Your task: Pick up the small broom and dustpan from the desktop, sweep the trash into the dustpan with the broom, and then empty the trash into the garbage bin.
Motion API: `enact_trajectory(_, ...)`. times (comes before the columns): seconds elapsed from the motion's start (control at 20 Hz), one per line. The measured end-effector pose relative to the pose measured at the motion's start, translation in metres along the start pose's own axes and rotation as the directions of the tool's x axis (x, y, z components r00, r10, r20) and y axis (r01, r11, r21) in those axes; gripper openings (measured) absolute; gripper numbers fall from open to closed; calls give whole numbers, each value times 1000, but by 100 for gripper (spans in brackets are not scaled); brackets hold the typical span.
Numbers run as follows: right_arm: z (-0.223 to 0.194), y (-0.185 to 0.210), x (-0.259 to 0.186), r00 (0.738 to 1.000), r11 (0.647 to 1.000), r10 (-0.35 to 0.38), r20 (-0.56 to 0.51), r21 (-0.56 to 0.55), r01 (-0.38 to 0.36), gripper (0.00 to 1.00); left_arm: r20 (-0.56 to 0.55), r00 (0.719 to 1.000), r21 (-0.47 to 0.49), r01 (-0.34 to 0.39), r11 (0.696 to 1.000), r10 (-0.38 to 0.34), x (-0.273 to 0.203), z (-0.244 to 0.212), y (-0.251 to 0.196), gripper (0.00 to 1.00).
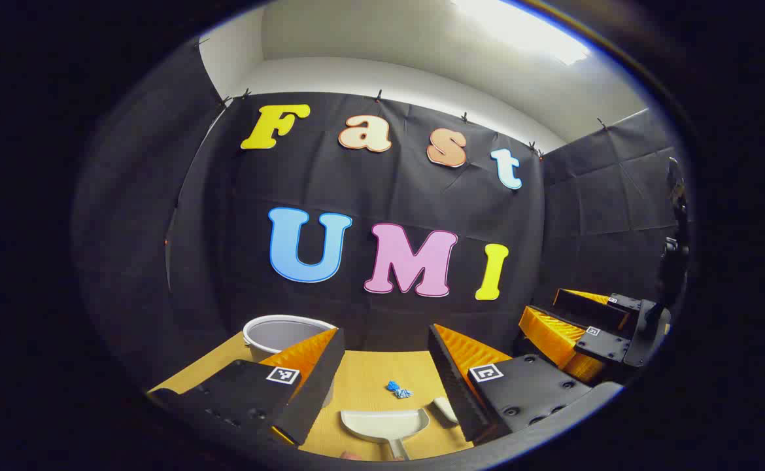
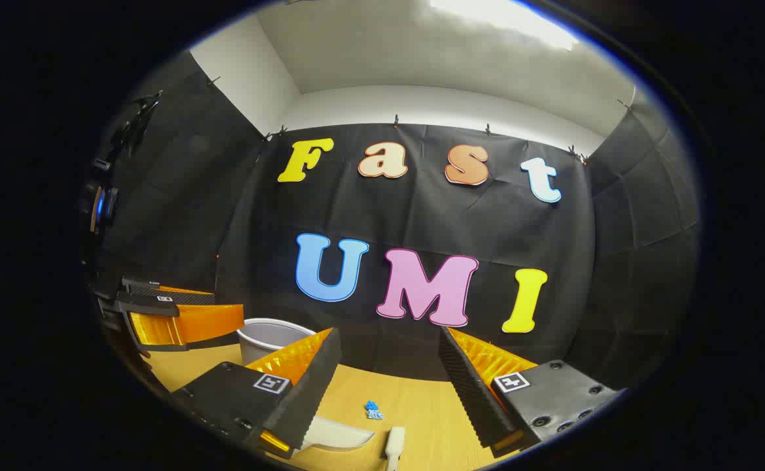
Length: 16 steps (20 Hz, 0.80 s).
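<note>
A white dustpan [image 1: 382, 422] lies on the wooden desktop [image 1: 363, 373] just below my open left gripper [image 1: 382, 376], its handle pointing toward me. To its right I see the tip of the small white broom [image 1: 444, 409]. A crumpled blue scrap of trash [image 1: 399, 390] sits just beyond them. In the right gripper view, the broom [image 2: 395, 446] lies low between the fingers of my open right gripper [image 2: 392, 386]. There the dustpan [image 2: 333, 433] is partly hidden by the left finger, and the trash [image 2: 374, 410] lies ahead. Neither gripper holds anything.
A white garbage bin [image 1: 284, 330] stands at the desk's back left, against the black cloth wall; the same bin [image 2: 271, 333] appears in the right gripper view. The right gripper [image 1: 543, 311] hovers far right of the left one. The left gripper [image 2: 225, 307] hovers near the bin.
</note>
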State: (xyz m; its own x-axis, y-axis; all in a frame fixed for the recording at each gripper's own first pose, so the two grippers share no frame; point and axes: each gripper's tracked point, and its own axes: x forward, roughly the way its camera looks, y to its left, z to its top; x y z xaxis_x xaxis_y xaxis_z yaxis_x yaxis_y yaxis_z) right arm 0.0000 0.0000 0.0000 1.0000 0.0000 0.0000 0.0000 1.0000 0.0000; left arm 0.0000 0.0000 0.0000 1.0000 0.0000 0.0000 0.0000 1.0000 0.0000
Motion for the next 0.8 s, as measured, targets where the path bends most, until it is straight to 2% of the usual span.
enact_trajectory(0.1, -1, 2, -1, 1000, 1000, 2, -1, -16, -2, 88, 0, 1000, -14, 9, 1000, -9, -1, 0, 1, 76)
enact_trajectory(0.15, -1, 3, -1, 1000, 1000, 3, 1, -13, -3, 97, -2, 1000, -13, 3, 1000, -3, -1, -1, 3, 75)
enact_trajectory(0.2, 1, 3, -1, 1000, 1000, 3, 5, -6, -3, 88, -3, 1000, -11, 0, 1000, 0, -2, -2, 3, 77)
enact_trajectory(0.25, 1, 3, -2, 1000, 1000, 2, 6, 0, -2, 97, -3, 1000, -11, -1, 1000, 1, -2, -2, 4, 77)
enact_trajectory(0.4, 0, 4, -4, 1000, 1000, -4, 1, 13, 4, 97, -5, 1000, -12, -5, 1000, 5, -2, -2, 4, 77)
enact_trajectory(0.45, 1, 3, -5, 1000, 1000, -9, 3, 24, 9, 87, -6, 1000, -7, -9, 1000, 9, -3, -3, 5, 76)
enact_trajectory(0.5, 4, 2, -6, 1000, 999, -14, 12, 40, 14, 97, -6, 1000, -4, -13, 1000, 13, -3, -4, 7, 76)
enact_trajectory(0.55, 8, 1, -7, 1000, 998, -18, 19, 53, 17, 97, -7, 1000, -2, -10, 1000, 10, -2, -3, 6, 76)
enact_trajectory(0.6, 8, 2, -7, 1000, 998, -18, 21, 59, 17, 88, -10, 1000, 0, -5, 1000, 5, -2, -5, 5, 77)
enact_trajectory(0.8, 2, 2, -6, 1000, 998, -18, -8, 63, 18, 88, -14, 1000, 35, 11, 999, -10, 0, -6, -1, 77)
